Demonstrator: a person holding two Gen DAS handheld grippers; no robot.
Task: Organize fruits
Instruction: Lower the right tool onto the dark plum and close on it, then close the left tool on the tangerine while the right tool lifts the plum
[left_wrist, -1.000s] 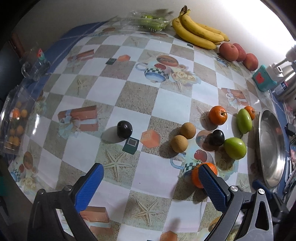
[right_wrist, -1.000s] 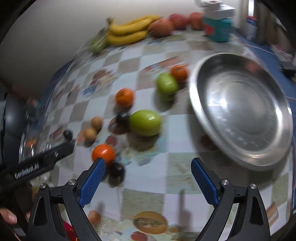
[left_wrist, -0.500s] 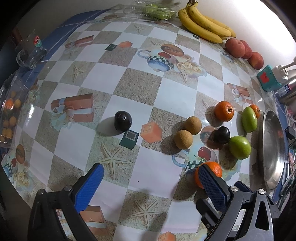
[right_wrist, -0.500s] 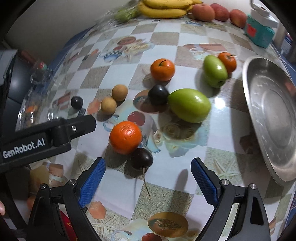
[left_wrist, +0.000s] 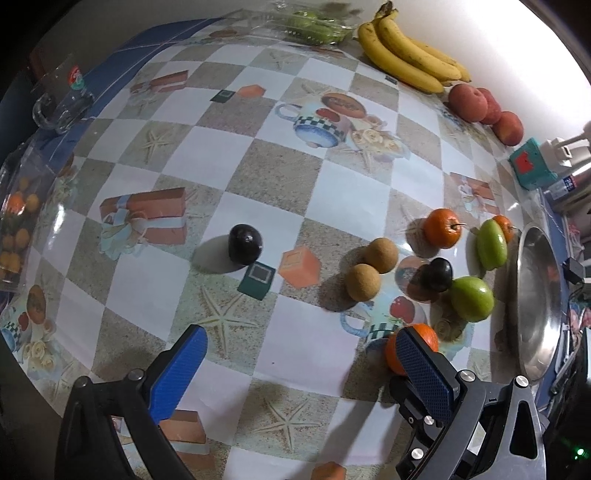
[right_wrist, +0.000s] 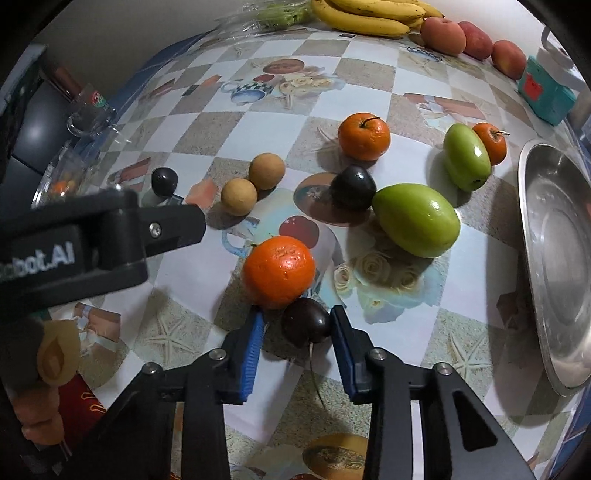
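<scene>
Plum (right_wrist: 306, 325) on desk (right_wrist: 184, 273), touching orange (right_wrist: 279, 271), between right claw (right_wrist: 297, 338) jaws, narrowly apart, not clamped. Left claw (left_wrist: 301, 360) wide apart, idle. Advise squeezing gently on plum's widest part, avoiding orange; tray (right_wrist: 554, 236) lies near

steel tray (right_wrist: 565, 258) cut by edge, orange (left_wrist: 424, 332) half hidden behind left hand-held gripper (left_wrist: 299, 369)

Both fisheye views are sharp and free of motion blur, with strong barrel distortion that bends the checkered tablecloth (left_wrist: 280, 177) toward black vignetted corners. The left wrist view blows out to white at its upper right. Fruit casts soft shadows toward the lower left. Glare spots sit on the near orange (right_wrist: 279, 271), the large green fruit (right_wrist: 417, 219) and the steel plate (right_wrist: 557, 258).
</scene>
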